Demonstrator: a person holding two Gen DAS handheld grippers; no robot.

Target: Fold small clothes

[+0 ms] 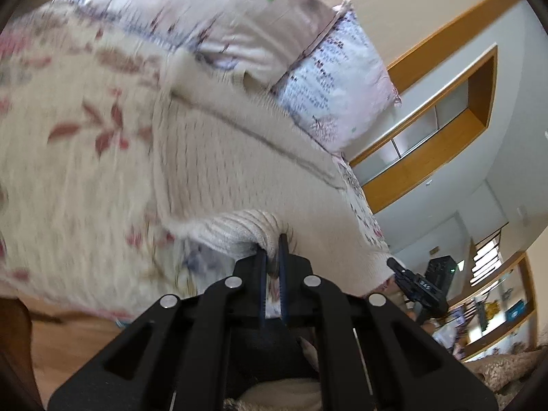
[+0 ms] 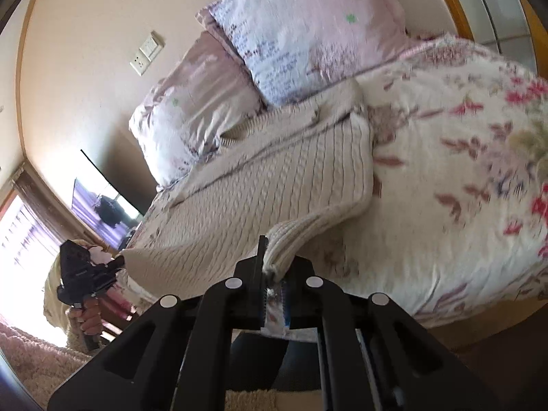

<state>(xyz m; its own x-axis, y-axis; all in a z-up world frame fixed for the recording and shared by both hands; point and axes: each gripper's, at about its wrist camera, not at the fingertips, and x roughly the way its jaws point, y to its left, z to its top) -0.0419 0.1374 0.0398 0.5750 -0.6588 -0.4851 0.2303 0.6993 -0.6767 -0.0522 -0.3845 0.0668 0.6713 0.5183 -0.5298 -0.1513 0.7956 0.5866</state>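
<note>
Two hand-held grippers clamp sweater hem | collar toward pillows

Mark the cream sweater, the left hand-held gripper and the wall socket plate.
cream sweater (image 2: pixel 274 185), right wrist view, middle of the knit body.
left hand-held gripper (image 1: pixel 273 246), left wrist view, midway between fingertips clamping the ribbed hem.
wall socket plate (image 2: pixel 146 53), right wrist view, plate centre.

Floral quilted bedspread: motion-blurred, print indistinct, cut off at left edge. Cream cable-knit sweater: ribbed hem corners hidden inside both tongs; neck end blurred. Shelf contents: too small to identify. Person's hand on far handle: partly covered, body out of frame
</note>
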